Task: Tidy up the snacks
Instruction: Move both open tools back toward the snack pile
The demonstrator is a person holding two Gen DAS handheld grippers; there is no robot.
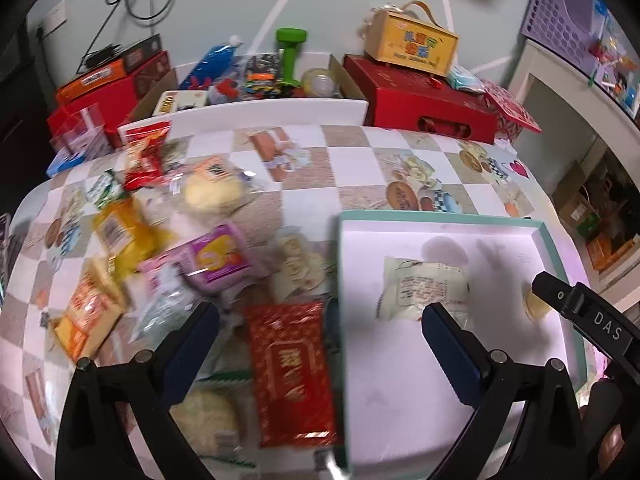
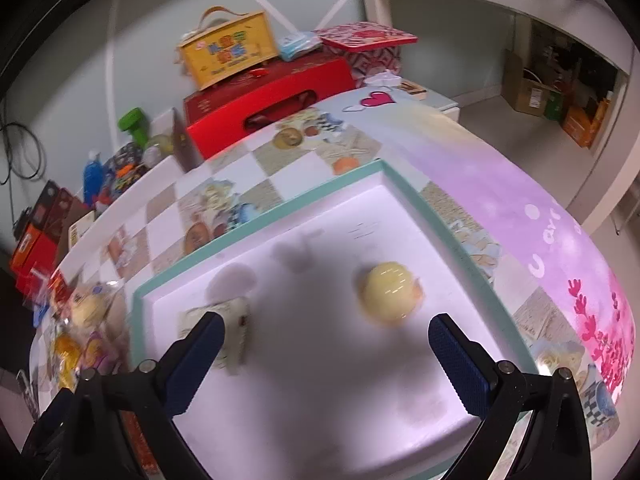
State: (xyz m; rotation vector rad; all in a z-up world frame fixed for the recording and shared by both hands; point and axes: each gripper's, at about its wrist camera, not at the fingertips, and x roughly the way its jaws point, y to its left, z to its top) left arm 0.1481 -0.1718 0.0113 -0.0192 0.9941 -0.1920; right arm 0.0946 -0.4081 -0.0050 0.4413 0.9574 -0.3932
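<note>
Both tongs are released and empty. The left tongs [image 1: 320,328] hang above a red packet [image 1: 290,372] on the desk [image 1: 352,168], just left of the teal-rimmed box [image 1: 440,217]. The right tongs [image 2: 326,342] hang over that box, which holds 2 snacks: a pale wrapped cake [image 1: 424,288] and a round yellow pastry [image 2: 390,292].

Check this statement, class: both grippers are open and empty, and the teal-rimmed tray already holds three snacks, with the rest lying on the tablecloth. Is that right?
Not quite. The teal-rimmed tray holds two snacks, not three: a pale wrapped packet and a round yellow snack, as the right wrist view shows. The left gripper and right gripper are open and empty.
</note>
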